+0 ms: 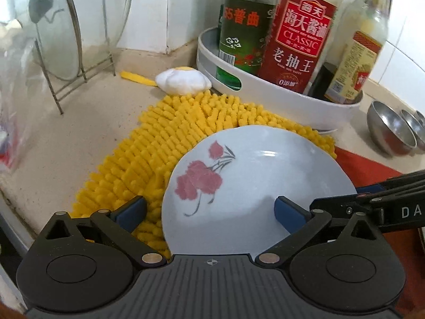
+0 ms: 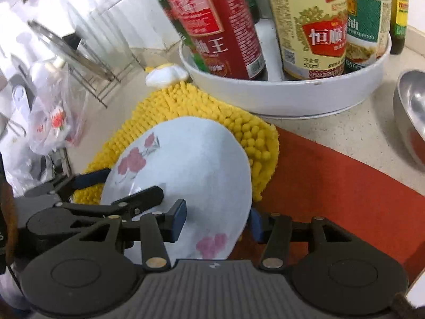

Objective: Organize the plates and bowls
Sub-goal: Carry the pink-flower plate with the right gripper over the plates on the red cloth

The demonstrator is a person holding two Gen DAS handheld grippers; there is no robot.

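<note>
The flowered plate (image 1: 255,183) lies on the yellow mat (image 1: 148,143), between both grippers' spread fingers. The left gripper (image 1: 209,210) straddles its near-left rim, released; the right gripper (image 2: 217,220) straddles its right rim, unclenched.

bench (image 1: 87,122): beige speckled | on it: yellow chenille mat (image 1: 159,143), red mat (image 2: 332,180), white bottle tray (image 1: 279,98), wire lid rack (image 1: 79,74), steel bowls (image 1: 390,130)
</note>
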